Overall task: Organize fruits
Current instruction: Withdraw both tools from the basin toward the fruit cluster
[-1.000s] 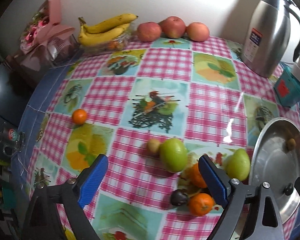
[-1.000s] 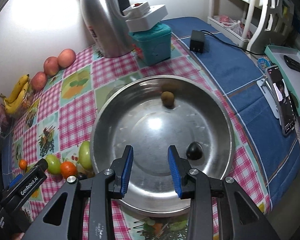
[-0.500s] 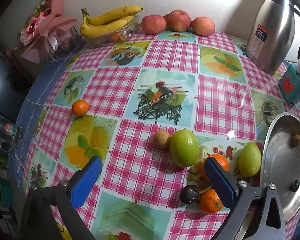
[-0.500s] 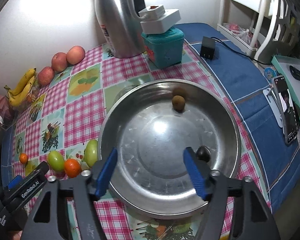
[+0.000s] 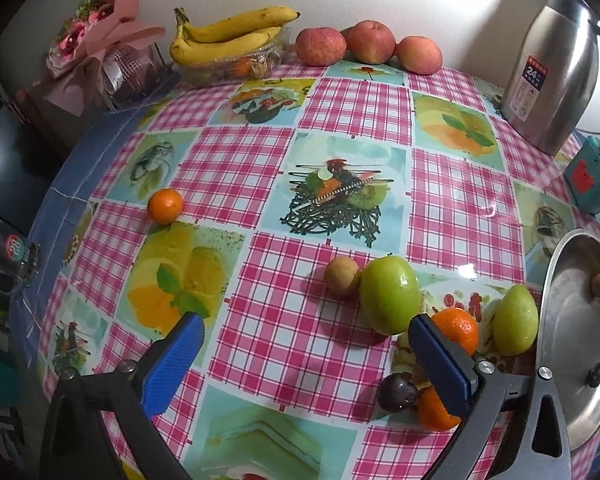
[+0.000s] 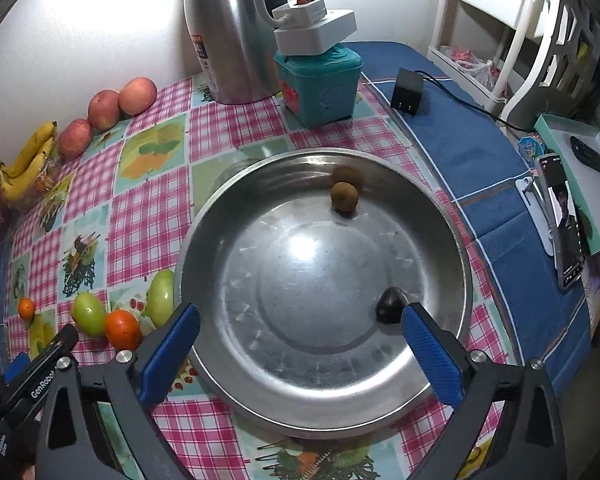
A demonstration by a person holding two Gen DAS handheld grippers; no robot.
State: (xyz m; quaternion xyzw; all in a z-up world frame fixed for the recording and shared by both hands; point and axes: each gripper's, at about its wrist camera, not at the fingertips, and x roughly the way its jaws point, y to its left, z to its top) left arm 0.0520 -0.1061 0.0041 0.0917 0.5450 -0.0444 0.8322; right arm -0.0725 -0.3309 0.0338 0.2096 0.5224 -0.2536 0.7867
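Note:
A steel bowl (image 6: 440, 240) holds a small brown fruit (image 6: 344, 197) and a dark plum (image 6: 392, 305). My right gripper (image 6: 300, 340) is open and empty above the bowl's near side. My left gripper (image 5: 304, 356) is open and empty over the checked tablecloth. Just ahead of it lie a green fruit (image 5: 389, 294), a small brown fruit (image 5: 341, 275), two oranges (image 5: 458, 328), a dark plum (image 5: 396, 393) and a second green fruit (image 5: 515, 320) next to the bowl's rim (image 5: 552, 280). A lone small orange (image 5: 165, 205) sits far left.
Bananas (image 5: 228, 36) on a plastic tray and three apples (image 5: 367, 42) line the back wall. A steel thermos (image 5: 556, 72), a teal box (image 6: 320, 84) with a power strip, a flower bouquet (image 5: 100, 48), a charger (image 6: 407, 96) and a phone (image 6: 562, 220) stand around.
My right gripper opened wide over the bowl and the dark plum now lies free in it. My left gripper pulled back and rose slightly, still open.

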